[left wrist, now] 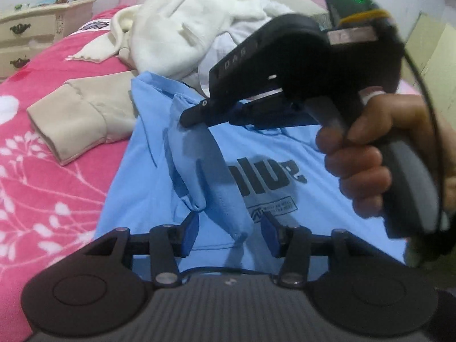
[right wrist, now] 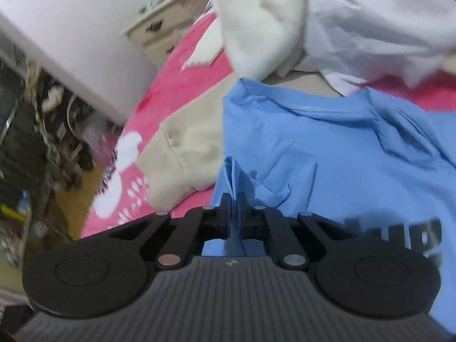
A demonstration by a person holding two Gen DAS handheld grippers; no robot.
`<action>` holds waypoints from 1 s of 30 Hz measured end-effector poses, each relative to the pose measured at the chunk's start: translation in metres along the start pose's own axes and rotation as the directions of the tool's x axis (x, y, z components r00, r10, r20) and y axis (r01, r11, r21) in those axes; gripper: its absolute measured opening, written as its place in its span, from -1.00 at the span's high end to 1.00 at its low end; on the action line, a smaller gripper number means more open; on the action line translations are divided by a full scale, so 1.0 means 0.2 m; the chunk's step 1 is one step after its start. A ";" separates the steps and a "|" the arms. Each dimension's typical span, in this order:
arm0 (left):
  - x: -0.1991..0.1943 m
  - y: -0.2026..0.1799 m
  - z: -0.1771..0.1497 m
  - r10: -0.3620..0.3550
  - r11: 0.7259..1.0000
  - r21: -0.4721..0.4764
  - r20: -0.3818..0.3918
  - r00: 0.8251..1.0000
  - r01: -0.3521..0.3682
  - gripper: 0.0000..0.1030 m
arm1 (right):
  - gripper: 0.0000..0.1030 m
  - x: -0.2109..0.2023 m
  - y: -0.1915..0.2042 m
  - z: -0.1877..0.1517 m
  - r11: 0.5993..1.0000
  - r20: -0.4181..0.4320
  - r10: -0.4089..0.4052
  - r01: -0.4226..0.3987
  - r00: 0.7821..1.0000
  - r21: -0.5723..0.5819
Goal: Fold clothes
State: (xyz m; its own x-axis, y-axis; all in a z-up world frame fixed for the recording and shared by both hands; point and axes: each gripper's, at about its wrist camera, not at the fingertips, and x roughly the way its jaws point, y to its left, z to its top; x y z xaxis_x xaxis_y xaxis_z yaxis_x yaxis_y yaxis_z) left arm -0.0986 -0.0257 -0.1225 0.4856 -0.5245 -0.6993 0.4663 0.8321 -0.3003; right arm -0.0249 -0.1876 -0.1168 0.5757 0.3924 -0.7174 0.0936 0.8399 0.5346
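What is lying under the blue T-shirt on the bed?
Under the blue T-shirt the pink blanket shows at its left edge, and a beige garment disappears beneath its corner. Anything under the shirt's middle is covered.

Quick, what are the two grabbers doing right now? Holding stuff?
Left gripper: open, holding nothing, a fold of the blue T-shirt between its jaws.
Right gripper: shut on the blue T-shirt's fabric.

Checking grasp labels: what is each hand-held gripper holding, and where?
Right hand-held gripper is shut on a pinched fold of the blue T-shirt near its sleeve edge. Left hand-held gripper is open, fabric between its pads, not gripped.
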 end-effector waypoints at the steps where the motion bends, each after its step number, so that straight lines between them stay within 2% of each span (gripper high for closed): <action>1: 0.01 -0.02 0.00 0.011 1.000 0.012 -0.010 1.000 -0.010 0.03 | 0.95 -0.01 -0.02 -0.01 1.000 0.008 0.013 -0.013 1.000 0.022; 4: 0.04 -0.07 0.00 0.033 0.998 0.053 -0.032 0.999 -0.031 -0.01 | 0.95 -0.02 -0.07 -0.03 0.994 0.031 0.052 -0.054 0.998 0.090; 8: 0.07 -0.12 -0.02 0.073 0.990 0.122 -0.055 0.996 -0.066 -0.01 | 0.94 -0.02 -0.17 -0.05 0.989 0.066 0.037 -0.046 0.997 0.142; 10: 0.07 -0.14 -0.03 0.088 0.984 0.161 -0.052 0.995 -0.078 -0.01 | 0.88 -0.01 -0.25 -0.06 0.985 0.064 0.039 -0.049 0.997 0.165; 13: 0.09 -0.19 -0.03 0.099 0.974 0.211 -0.053 0.994 -0.086 -0.01 | 0.82 -0.02 -0.35 -0.08 0.971 0.052 0.094 -0.103 0.994 0.216; 14: 0.10 -0.20 -0.04 0.107 0.968 0.231 -0.053 0.993 -0.092 -0.01 | 0.77 -0.02 -0.38 -0.08 0.965 0.048 0.116 -0.124 0.992 0.233; 16: 0.11 -0.24 -0.04 0.125 0.956 0.273 -0.051 0.991 -0.106 -0.01 | 0.28 -0.02 -0.44 -0.07 0.952 0.048 0.149 -0.157 0.988 0.264; 18: 0.14 -0.28 -0.04 0.140 0.943 0.313 -0.051 0.989 -0.117 0.00 | 0.11 -0.01 -0.49 -0.06 0.939 0.049 0.175 -0.182 0.983 0.291; 21: 0.20 -0.29 -0.04 0.164 0.941 0.313 -0.084 0.983 -0.130 0.15 | 0.11 0.04 -0.53 -0.03 0.927 0.037 0.205 -0.206 0.978 0.314; 25: 0.24 -0.25 -0.03 0.179 0.952 0.266 -0.092 0.980 -0.149 0.70 | 0.11 0.12 -0.49 0.00 0.928 -0.020 0.250 -0.233 0.968 0.291; 27: 0.24 -0.22 -0.02 0.167 0.961 0.239 -0.087 0.982 -0.142 0.82 | 0.11 0.16 -0.45 0.01 0.945 -0.051 0.231 -0.212 0.972 0.248; 30: 0.23 -0.18 -0.02 0.149 0.969 0.210 -0.077 0.986 -0.130 0.86 | 0.11 0.20 -0.39 0.02 0.962 -0.081 0.202 -0.183 0.976 0.204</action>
State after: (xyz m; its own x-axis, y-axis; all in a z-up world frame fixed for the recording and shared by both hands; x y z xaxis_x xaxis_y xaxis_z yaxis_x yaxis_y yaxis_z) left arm -0.0960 -0.0800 -0.1461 0.4914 -0.3794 -0.7840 0.5437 0.8369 -0.0642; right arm -0.0059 -0.2387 -0.1859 0.5153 0.5832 -0.6279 0.1510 0.6595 0.7364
